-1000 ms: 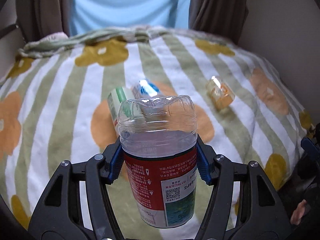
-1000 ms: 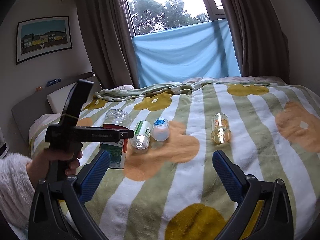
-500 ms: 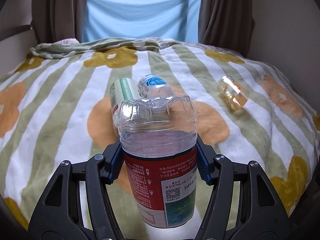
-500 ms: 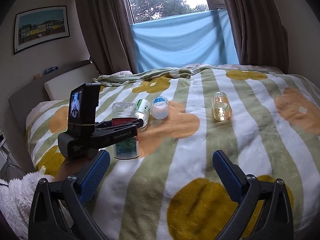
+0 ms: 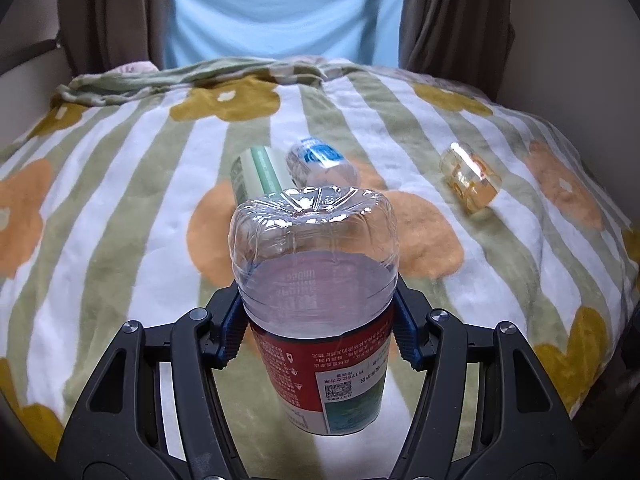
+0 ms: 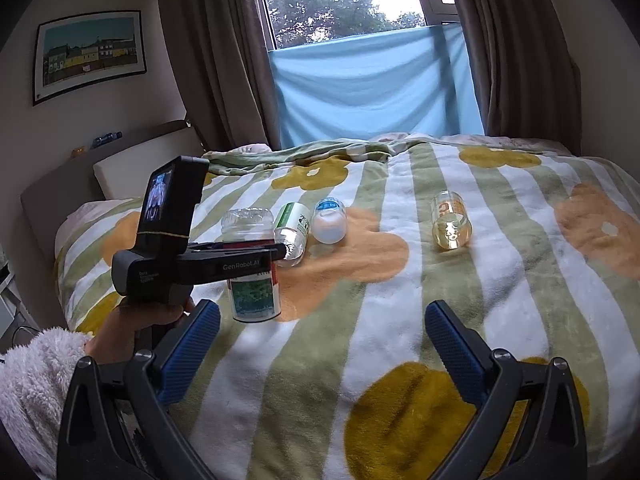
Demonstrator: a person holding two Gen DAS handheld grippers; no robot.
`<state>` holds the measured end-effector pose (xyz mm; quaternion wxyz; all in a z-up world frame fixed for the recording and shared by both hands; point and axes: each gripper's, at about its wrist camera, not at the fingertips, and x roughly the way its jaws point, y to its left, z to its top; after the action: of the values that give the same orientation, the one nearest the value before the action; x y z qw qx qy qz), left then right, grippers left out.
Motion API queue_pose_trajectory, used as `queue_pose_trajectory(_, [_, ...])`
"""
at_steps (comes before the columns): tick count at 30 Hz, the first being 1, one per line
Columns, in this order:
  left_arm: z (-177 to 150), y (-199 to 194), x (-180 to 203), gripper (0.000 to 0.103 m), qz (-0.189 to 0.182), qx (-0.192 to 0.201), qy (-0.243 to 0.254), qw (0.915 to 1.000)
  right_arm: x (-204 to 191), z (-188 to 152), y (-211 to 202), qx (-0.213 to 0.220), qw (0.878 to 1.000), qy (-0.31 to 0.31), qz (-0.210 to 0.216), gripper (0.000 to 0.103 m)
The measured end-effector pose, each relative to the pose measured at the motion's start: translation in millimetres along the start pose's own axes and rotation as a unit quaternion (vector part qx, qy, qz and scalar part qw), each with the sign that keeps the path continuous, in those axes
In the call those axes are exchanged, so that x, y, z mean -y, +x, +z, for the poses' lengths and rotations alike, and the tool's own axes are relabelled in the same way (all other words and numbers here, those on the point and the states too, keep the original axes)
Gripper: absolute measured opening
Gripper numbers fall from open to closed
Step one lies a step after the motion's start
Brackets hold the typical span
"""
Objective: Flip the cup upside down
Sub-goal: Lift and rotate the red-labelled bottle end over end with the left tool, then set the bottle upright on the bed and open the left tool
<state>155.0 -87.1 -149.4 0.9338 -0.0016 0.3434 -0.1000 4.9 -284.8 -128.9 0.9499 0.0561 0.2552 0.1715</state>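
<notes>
A clear cut-off plastic cup (image 5: 316,280) with a red and green label stands base-up, open rim down, between the blue pads of my left gripper (image 5: 318,332), which is shut on it. In the right wrist view the same cup (image 6: 250,228) sits at or just above the blanket near the bed's left side, with a hand (image 6: 140,320) holding the left gripper (image 6: 260,254) level. I cannot tell whether the rim touches the blanket. My right gripper (image 6: 322,320) hangs open over the near part of the bed, holding nothing.
Three more cups lie on their sides on the striped flower blanket (image 6: 400,320): a green-labelled one (image 6: 294,232), a blue-labelled one (image 6: 328,222) and an amber glass one (image 6: 450,220). Headboard and pillow are at left; curtains and window stand behind.
The left gripper has carried the upturned cup away from the lying cups toward the near left of the bed and levelled out. The right gripper stays open.
</notes>
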Motion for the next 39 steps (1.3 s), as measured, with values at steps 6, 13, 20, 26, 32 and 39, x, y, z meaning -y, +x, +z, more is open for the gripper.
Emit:
queue_pose_trajectory(6, [-17.8, 7.8, -1.6, 0.058, 0.0, 0.035, -0.014, 0.9993, -0.2, 0.3, -0.1, -0.001, 1.0, -0.001, 0.0, 0.103])
queue_pose_trajectory(13, [-24.5, 5.8, 3.6, 0.058, -0.006, 0.002, 0.011, 0.9999, -0.8, -0.1, 1.8, -0.002, 1.0, 0.002, 0.003, 0.103])
queue_pose_trajectory(20, [-24.7, 5.5, -3.1, 0.058, -0.019, -0.046, -0.011, 0.9987, -5.7, -0.8, 5.6, -0.005, 1.0, -0.003, 0.009, 0.103])
queue_pose_trajectory(26, [-22.4, -1.4, -3.4, 0.099, 0.014, -0.04, 0.003, 0.9991, -6.8, -0.5, 10.1, -0.009, 1.0, 0.0, 0.011, 0.103])
queue_pose_trajectory(32, [-21.8, -6.8, -6.0, 0.1, -0.003, -0.041, 0.001, 0.9992, -11.9, -1.9, 15.7, -0.015, 1.0, -0.003, 0.011, 0.103])
queue_pose_trajectory(39, [-16.7, -20.0, -10.8, 0.1, -0.015, -0.035, -0.003, 0.9993, -19.1, 1.7, 16.5, -0.016, 1.0, -0.008, 0.003, 0.103])
